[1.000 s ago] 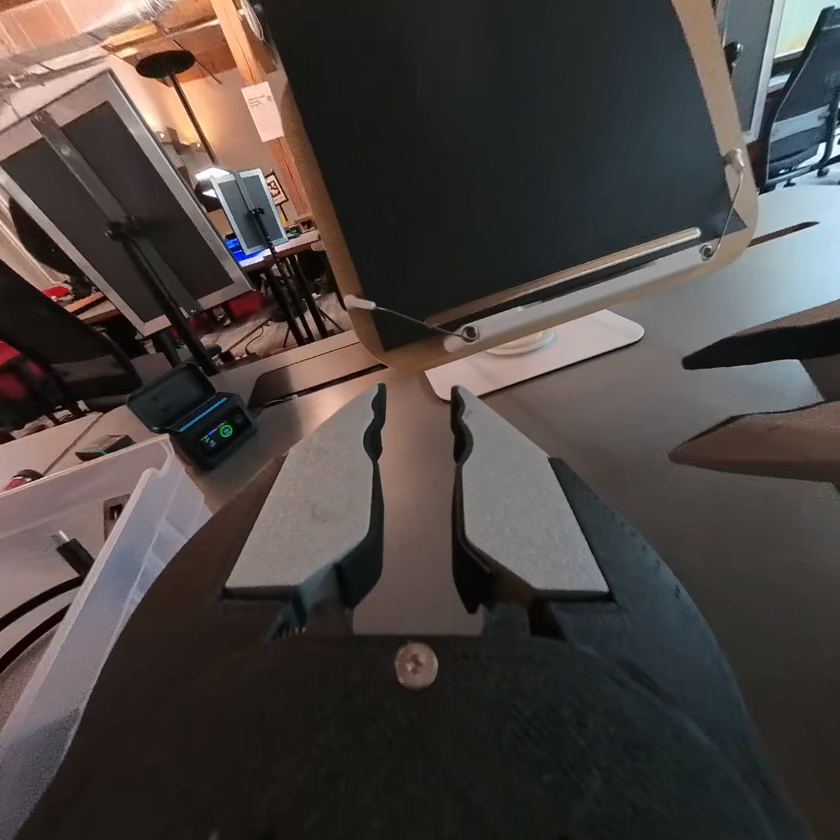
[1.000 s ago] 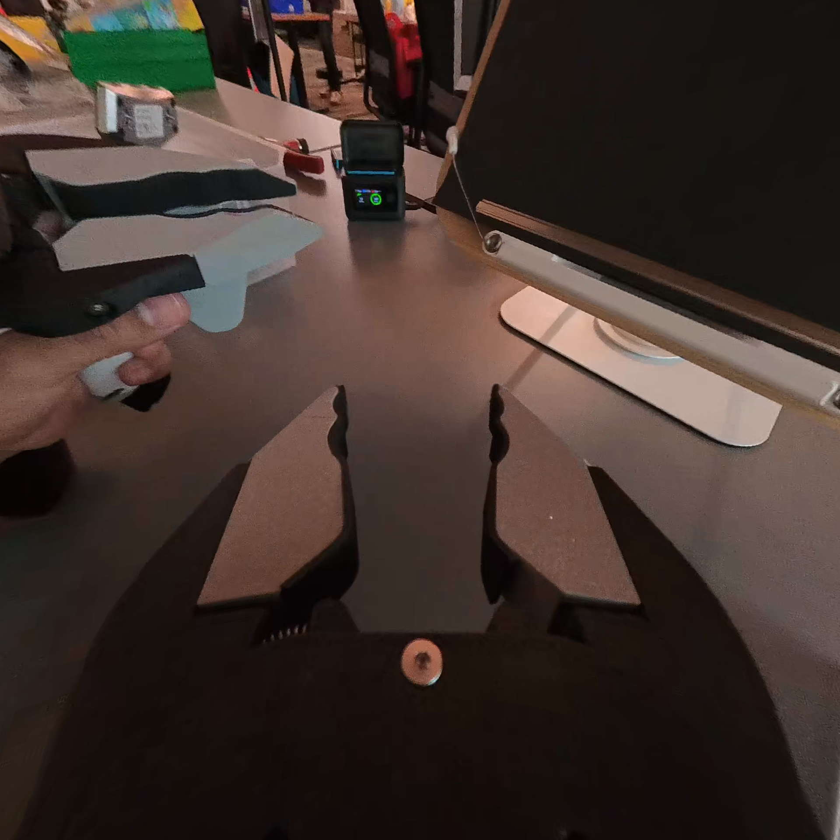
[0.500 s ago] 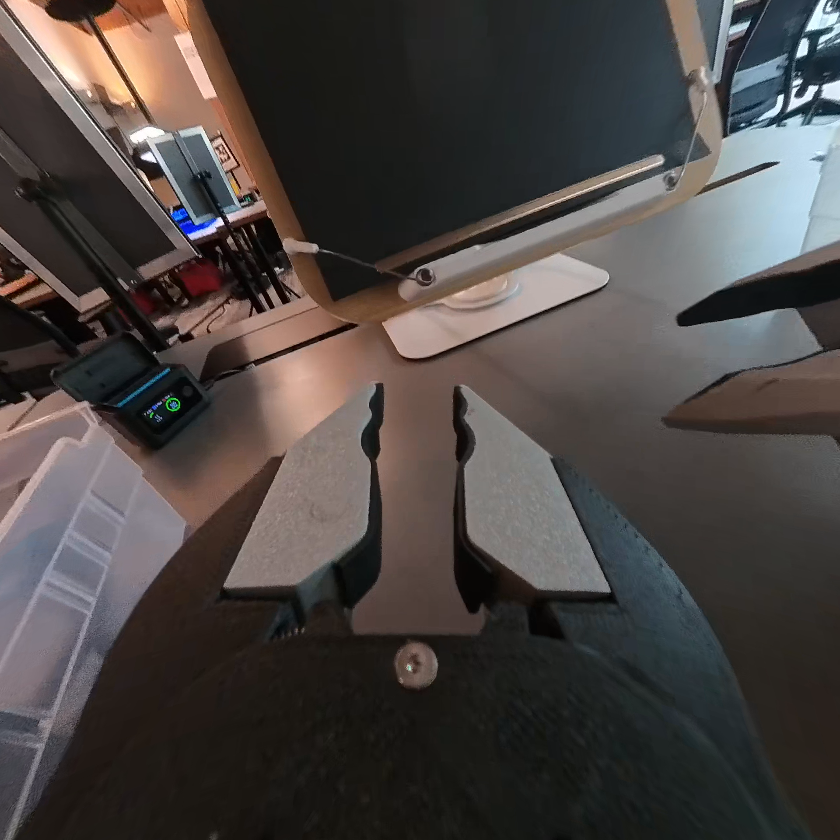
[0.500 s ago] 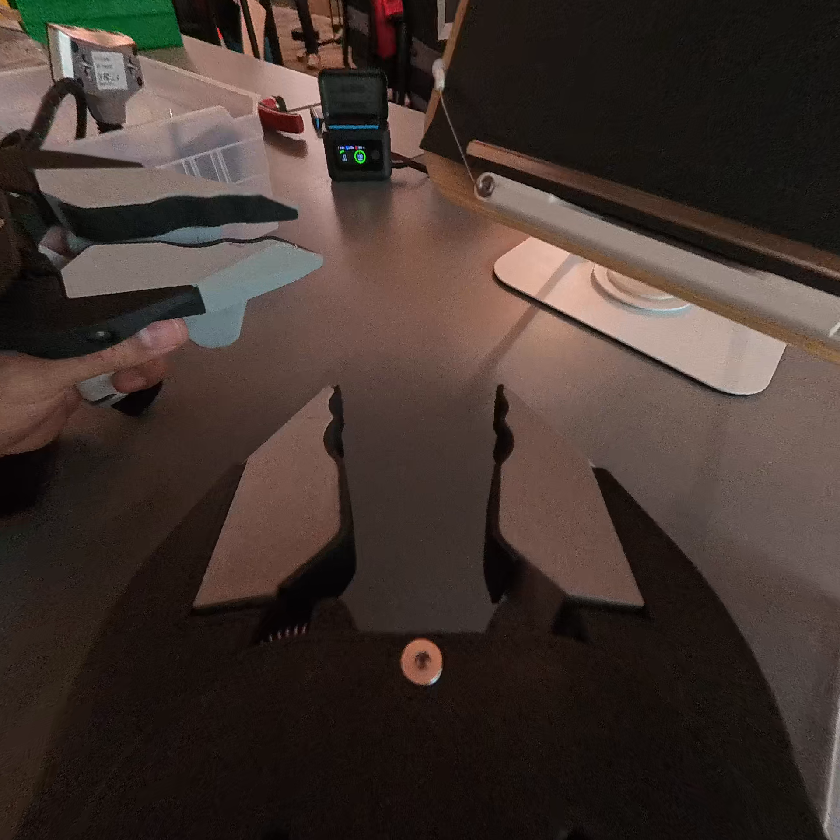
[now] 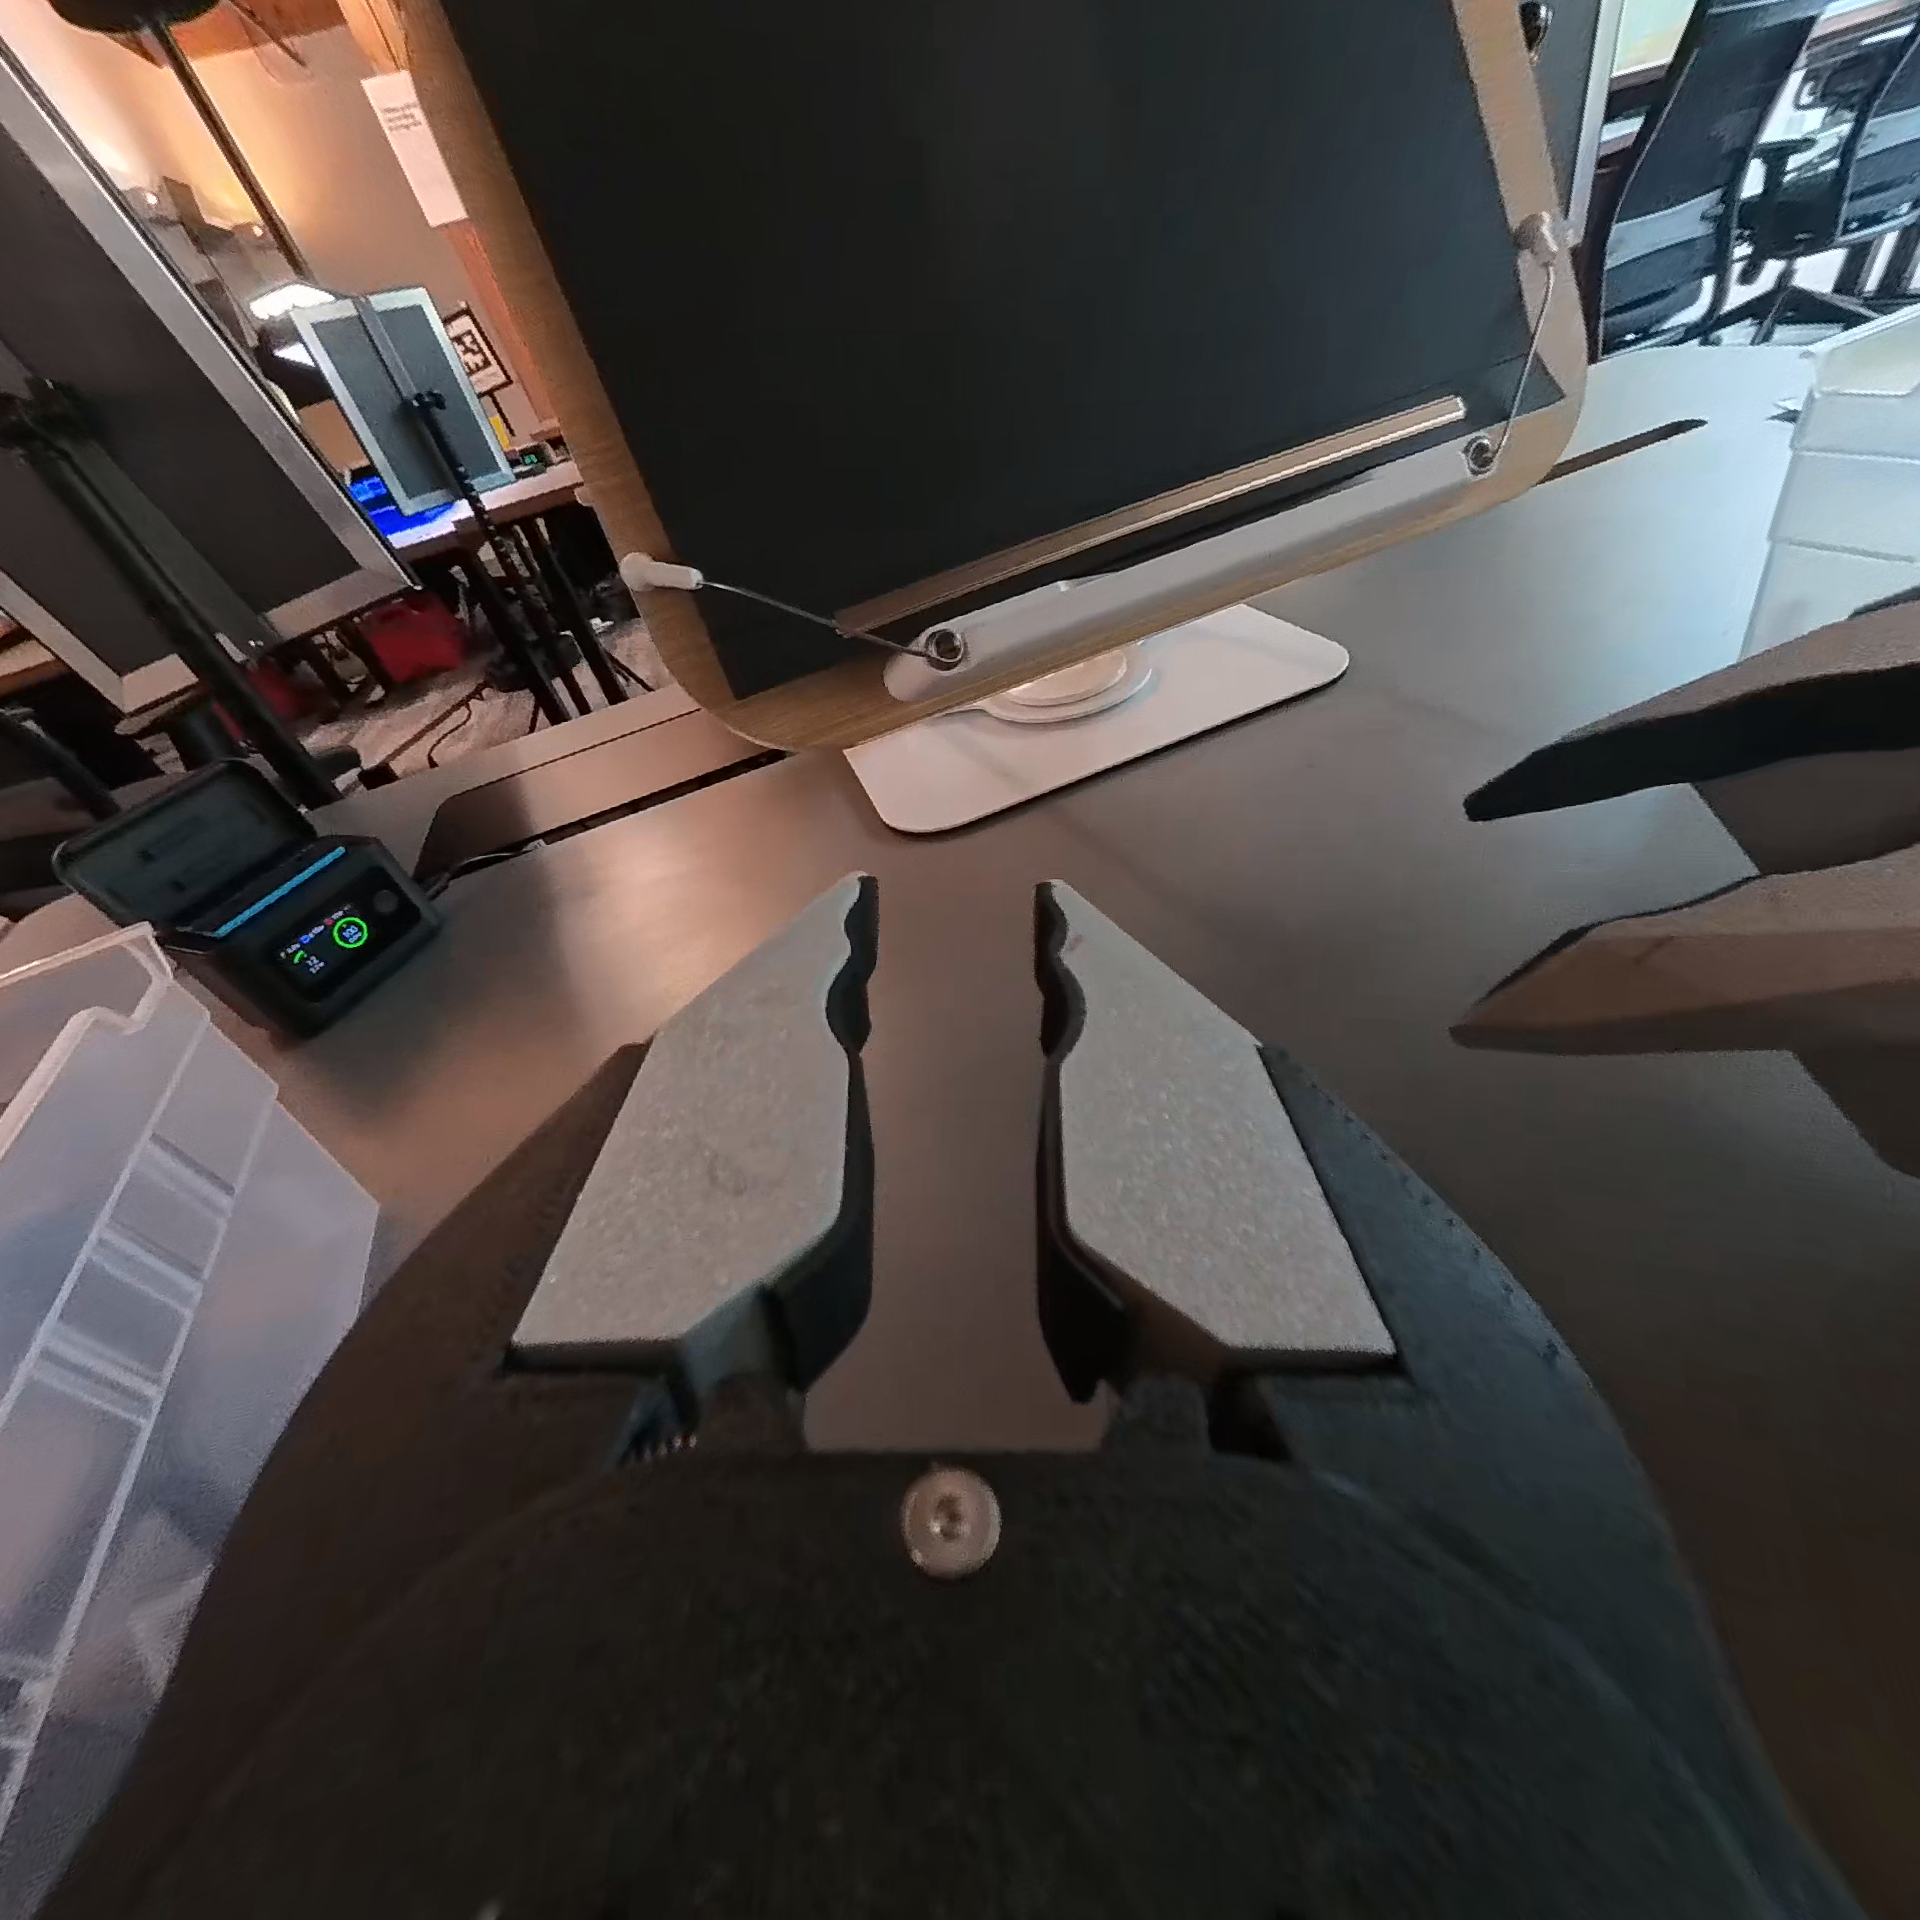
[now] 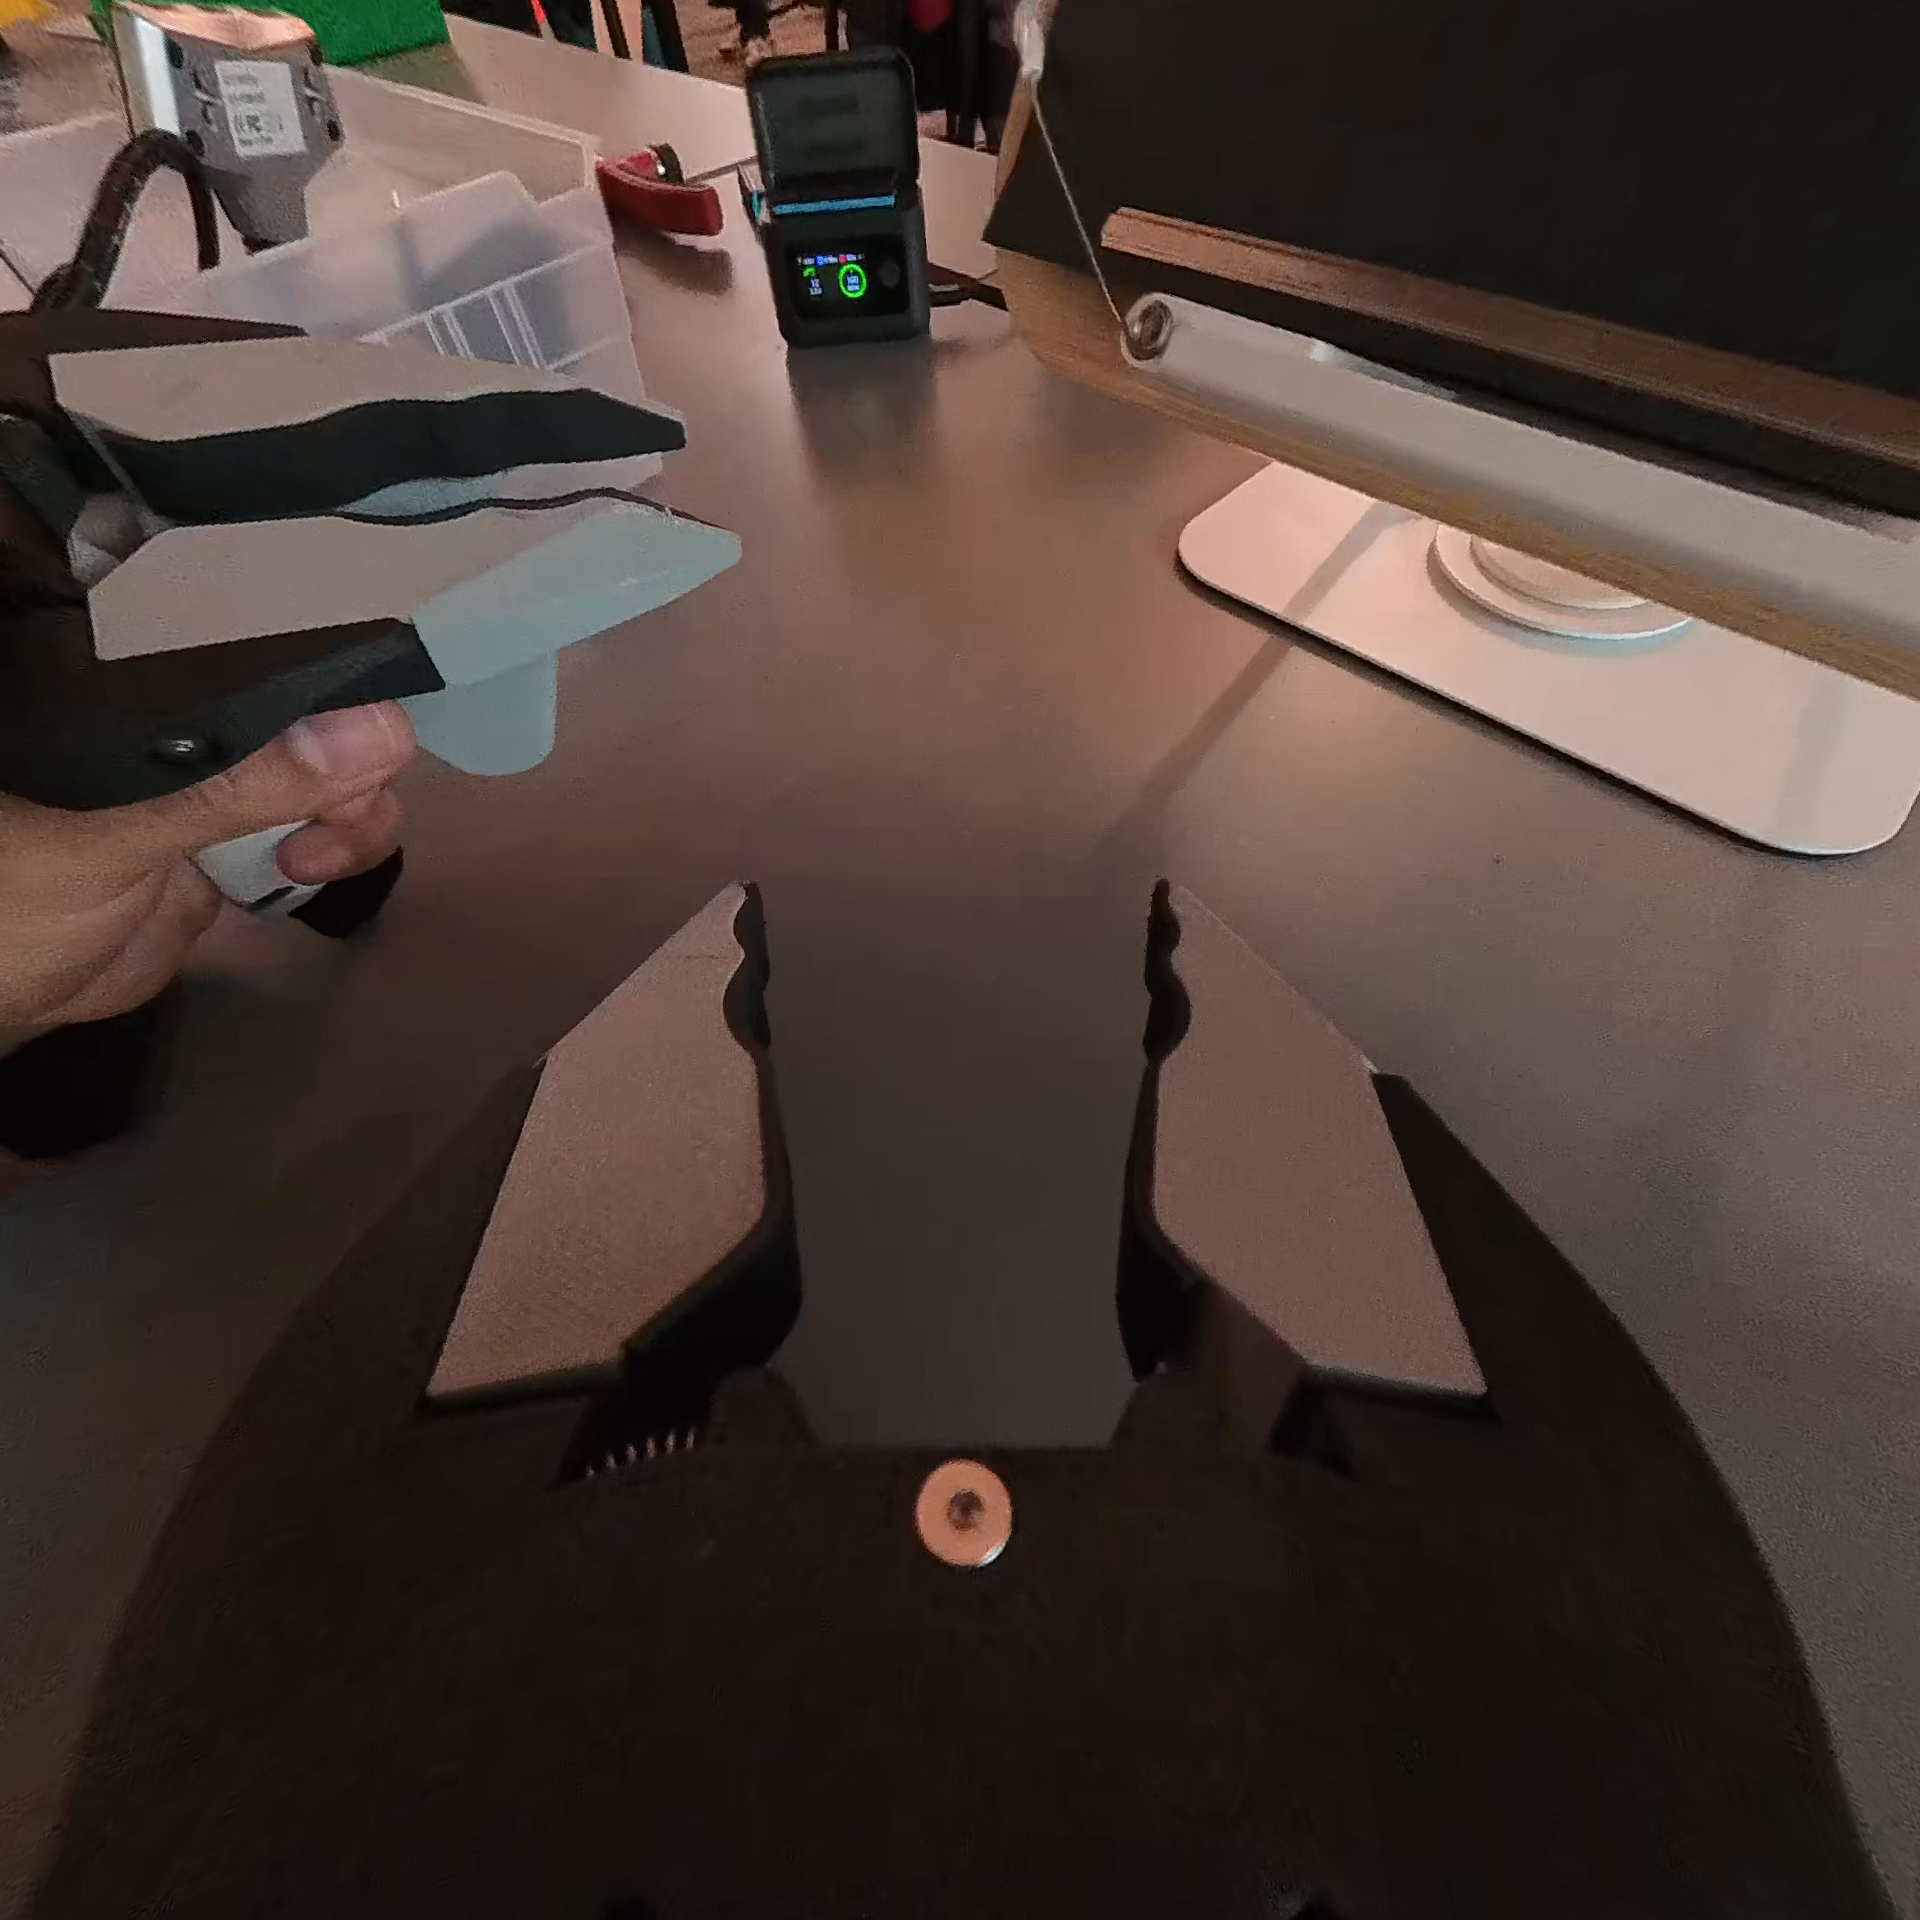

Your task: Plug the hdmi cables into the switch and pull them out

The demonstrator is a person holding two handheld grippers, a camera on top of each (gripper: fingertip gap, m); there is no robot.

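**Both jaws empty, cables and switch not yet in reach**

Here we are over a dark counter [image 6: 935,644], and neither gripper has anything. The left gripper [image 5: 948,894] hovers with its jaws a narrow way apart, only bare counter showing between them. The right gripper [image 6: 954,894] holds its jaws much wider, again with nothing between the pads. My read: that wide set suits taking something bulky, a plug body perhaps.

Where are the task's things? No cable lies in front of either gripper. At the far left a grey box [image 6: 234,135] with a dark braided cable [image 6: 114,223] sits at a clear bin [image 6: 499,270]; it may be the switch, but I can't tell for sure. The left gripper is the nearer one, so it looks placed to go there first.

A monitor [image 5: 987,312] on a white base [image 5: 1101,717] fills the far side, and a small black device [image 6: 847,270] with a lit screen stands left of it. A hand [image 6: 125,894] grips the left tool's handle.
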